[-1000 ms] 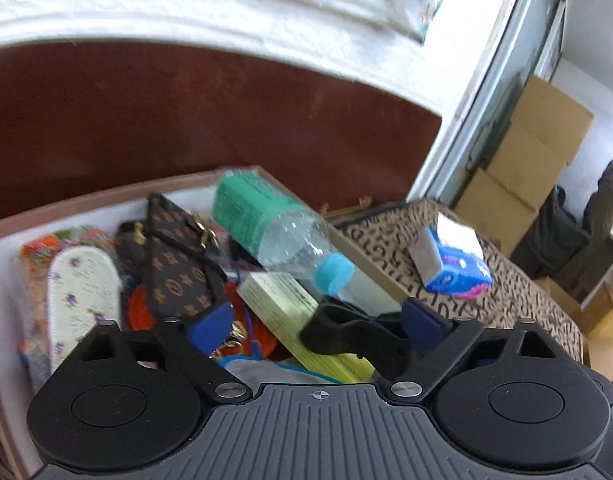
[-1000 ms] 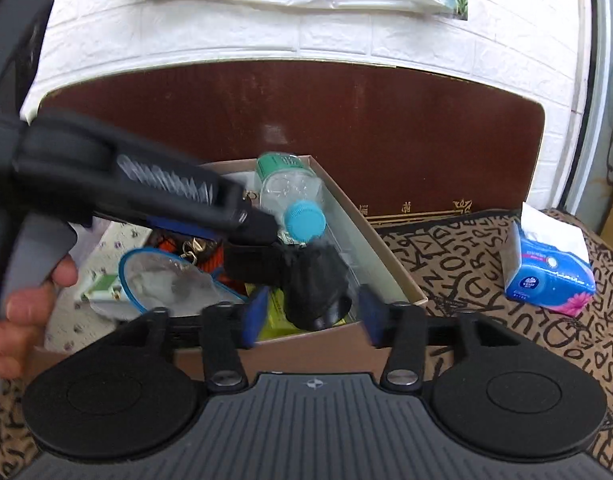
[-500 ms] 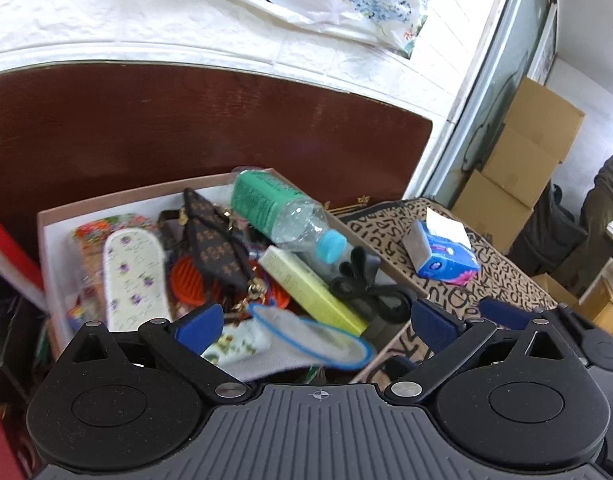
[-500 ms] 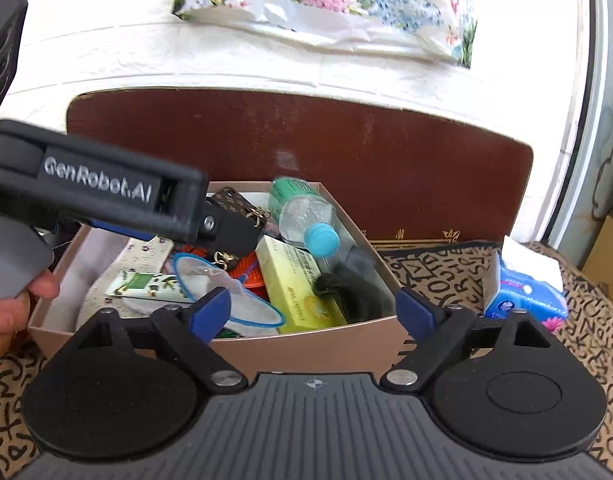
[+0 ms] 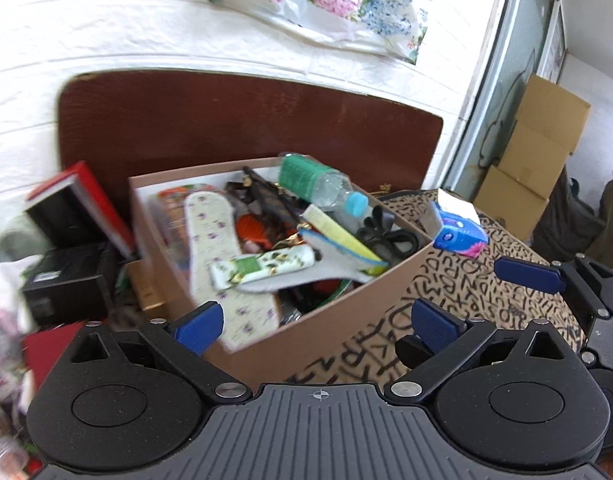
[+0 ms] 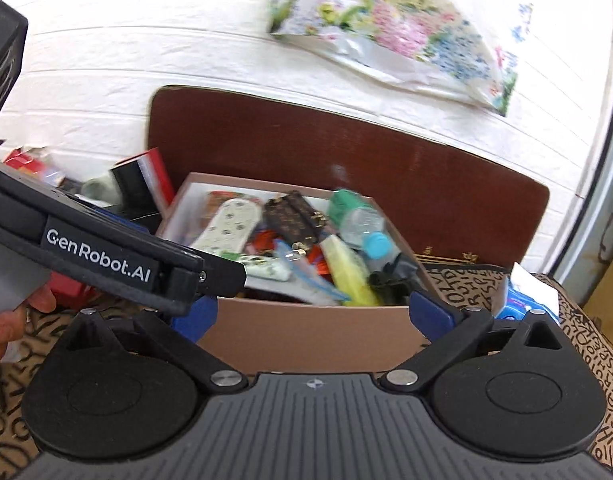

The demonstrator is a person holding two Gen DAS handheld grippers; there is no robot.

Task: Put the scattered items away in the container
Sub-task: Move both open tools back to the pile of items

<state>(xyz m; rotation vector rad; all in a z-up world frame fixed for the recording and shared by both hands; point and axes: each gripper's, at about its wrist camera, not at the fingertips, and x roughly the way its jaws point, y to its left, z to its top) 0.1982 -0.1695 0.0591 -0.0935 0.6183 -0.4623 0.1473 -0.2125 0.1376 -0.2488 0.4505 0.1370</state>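
Here, on the far left, a red and black book [image 5: 82,208] leans against a black box [image 5: 68,280], both beside the cardboard box [image 5: 330,320] that serves as container. The left gripper [image 5: 312,322] stands in front of this box, its jaws released and wide apart, with nothing between them; one blue pad [image 5: 198,326] sits before the near left corner of the box, the other over the patterned cloth [image 5: 482,288] that covers the surface.

Inside the box, from left to right, lie a floral insole [image 5: 214,236], a white tube with green leaves [image 5: 262,266], a brown monogram pouch [image 6: 296,216], a yellow-green packet [image 5: 334,226], a water bottle [image 5: 318,186] with green label and blue cap, and black scissors [image 5: 386,232] in the near right corner. All these things rest beyond the jaws, not touched by any finger.

To the right of the box, apart from it, a blue tissue pack [image 5: 458,228] lies on the cloth.

The right gripper [image 6: 312,316] is just beside the left one, also facing the near wall of the box, with jaws spread open and empty. In the right wrist view the left gripper crosses the left side, held by a hand [image 6: 10,320]. Behind the box stands a dark brown board [image 5: 226,128] against the white wall.
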